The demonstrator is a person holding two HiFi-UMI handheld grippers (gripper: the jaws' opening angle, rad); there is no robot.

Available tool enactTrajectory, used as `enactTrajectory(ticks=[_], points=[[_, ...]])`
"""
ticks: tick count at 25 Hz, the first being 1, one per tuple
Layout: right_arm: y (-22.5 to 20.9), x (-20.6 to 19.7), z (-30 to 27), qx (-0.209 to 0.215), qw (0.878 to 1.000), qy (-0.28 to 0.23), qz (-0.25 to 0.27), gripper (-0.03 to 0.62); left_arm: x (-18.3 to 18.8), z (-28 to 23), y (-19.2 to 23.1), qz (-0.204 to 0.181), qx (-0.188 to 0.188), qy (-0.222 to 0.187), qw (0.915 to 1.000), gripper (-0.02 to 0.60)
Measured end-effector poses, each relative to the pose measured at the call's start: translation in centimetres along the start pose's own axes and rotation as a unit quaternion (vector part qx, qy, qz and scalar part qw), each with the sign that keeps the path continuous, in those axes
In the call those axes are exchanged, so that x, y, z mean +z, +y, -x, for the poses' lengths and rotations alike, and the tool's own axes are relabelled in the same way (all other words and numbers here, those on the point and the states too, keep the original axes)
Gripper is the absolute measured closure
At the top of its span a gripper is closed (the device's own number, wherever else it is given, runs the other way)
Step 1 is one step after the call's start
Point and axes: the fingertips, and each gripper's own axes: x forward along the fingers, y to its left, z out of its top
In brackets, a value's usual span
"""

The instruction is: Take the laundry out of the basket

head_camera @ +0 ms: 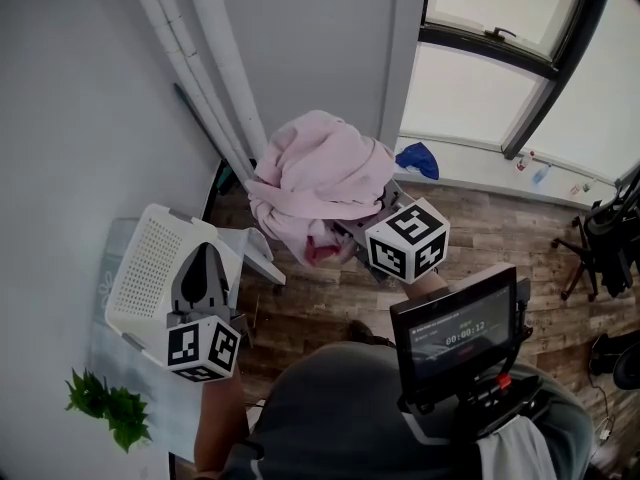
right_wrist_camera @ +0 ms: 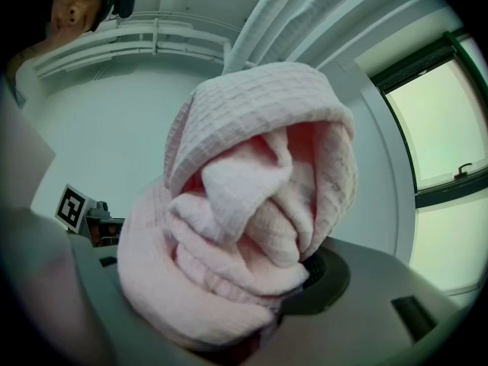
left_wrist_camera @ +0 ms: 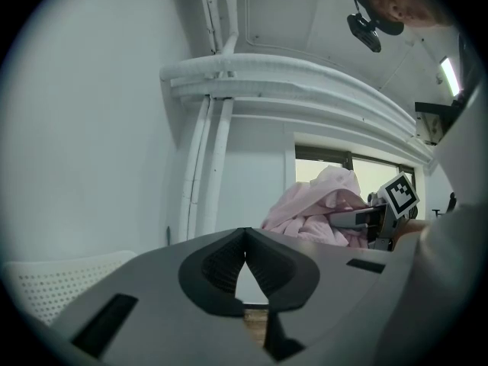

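Right hand-held gripper (head_camera: 345, 233) clamped on a bundle of pink waffle-weave laundry (right_wrist_camera: 252, 204), well apart from the basket.
Its jaws stand part-way apart, with the cloth bunched between them and spilling over both. The left hand-held gripper (left_wrist_camera: 244, 241) is off to its side, jaw tips together and nothing in them. It hangs over the white perforated basket (head_camera: 150, 258), which sits below and to the left of the laden hand-held gripper.
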Motion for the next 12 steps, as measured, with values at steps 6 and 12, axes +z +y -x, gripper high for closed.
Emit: enactTrajectory(ticks=[6, 12], points=[[0.09, 0.02, -0.09, 0.0, 1.0, -0.001, 0.002, 0.307, 0.06, 0.05, 0.01, 0.001, 0.0, 0.001, 1.0, 0.572], [0.03, -0.04, -0.02, -0.002, 1.0, 0.0, 0.002, 0.307, 0.23, 0.15, 0.11, -0.002, 0.001, 0.001, 1.0, 0.572]])
